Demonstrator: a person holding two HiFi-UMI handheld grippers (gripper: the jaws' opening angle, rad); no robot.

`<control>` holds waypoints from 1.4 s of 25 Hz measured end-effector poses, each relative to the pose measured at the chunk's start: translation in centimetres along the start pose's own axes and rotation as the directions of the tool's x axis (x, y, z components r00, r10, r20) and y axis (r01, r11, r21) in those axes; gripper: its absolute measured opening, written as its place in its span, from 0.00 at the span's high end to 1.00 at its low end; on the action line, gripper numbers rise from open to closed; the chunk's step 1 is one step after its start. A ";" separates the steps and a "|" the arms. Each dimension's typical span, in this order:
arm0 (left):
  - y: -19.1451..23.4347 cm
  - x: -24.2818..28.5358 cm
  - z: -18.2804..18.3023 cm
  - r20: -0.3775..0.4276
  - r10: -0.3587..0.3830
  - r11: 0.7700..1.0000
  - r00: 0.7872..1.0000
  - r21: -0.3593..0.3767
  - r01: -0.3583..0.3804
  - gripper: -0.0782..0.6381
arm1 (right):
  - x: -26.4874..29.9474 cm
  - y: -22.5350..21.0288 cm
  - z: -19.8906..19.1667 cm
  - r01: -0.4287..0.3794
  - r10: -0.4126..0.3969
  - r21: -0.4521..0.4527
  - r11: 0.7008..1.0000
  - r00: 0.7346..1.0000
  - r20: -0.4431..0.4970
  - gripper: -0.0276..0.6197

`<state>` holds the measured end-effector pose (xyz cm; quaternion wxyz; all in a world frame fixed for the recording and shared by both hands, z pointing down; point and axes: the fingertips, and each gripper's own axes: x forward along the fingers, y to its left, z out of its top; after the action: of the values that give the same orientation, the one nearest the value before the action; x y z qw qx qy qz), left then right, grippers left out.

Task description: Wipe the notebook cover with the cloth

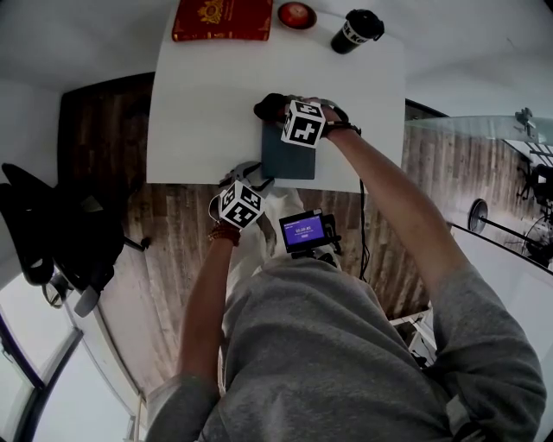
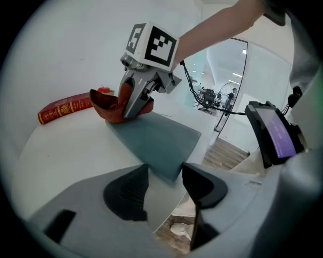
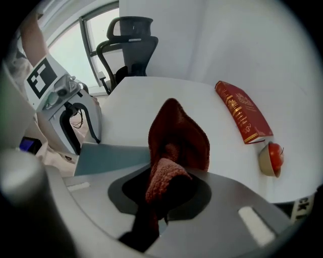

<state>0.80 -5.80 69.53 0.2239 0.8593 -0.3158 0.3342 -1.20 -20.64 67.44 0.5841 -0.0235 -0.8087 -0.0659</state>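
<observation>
A dark teal notebook (image 1: 289,157) lies on the white table (image 1: 199,104) near its front edge. My right gripper (image 1: 285,112) stands over the notebook's far end, shut on a red terry cloth (image 3: 176,138) that hangs down from its jaws onto the far corner of the cover. From the left gripper view the cloth (image 2: 108,107) touches the notebook (image 2: 156,136) there. My left gripper (image 2: 165,189) is open at the table's front edge, with the notebook's near corner just ahead of its fingertips and nothing gripped.
A red book (image 1: 222,19), a small bowl holding a red fruit (image 1: 296,15) and a black cup (image 1: 356,30) stand along the table's far edge. A black office chair (image 1: 52,233) is at the left. A device with a lit screen (image 1: 304,231) hangs at the person's chest.
</observation>
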 end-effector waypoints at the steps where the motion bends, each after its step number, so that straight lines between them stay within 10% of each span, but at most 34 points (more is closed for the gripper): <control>1: 0.0 0.1 0.0 0.000 0.004 1.000 1.000 0.004 -0.004 0.60 | 0.0 0.2 0.0 -0.009 0.009 0.014 1.000 1.000 0.002 0.84; 35: 0.1 0.2 0.0 0.000 0.037 0.999 0.999 0.033 -0.037 0.61 | -0.1 5.5 0.4 -0.071 0.072 0.100 0.992 0.997 -0.012 0.85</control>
<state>0.85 -5.92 69.71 0.2036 0.8569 -0.3259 0.3436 -0.92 -15.16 67.63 0.5927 -0.0227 -0.8051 -0.0047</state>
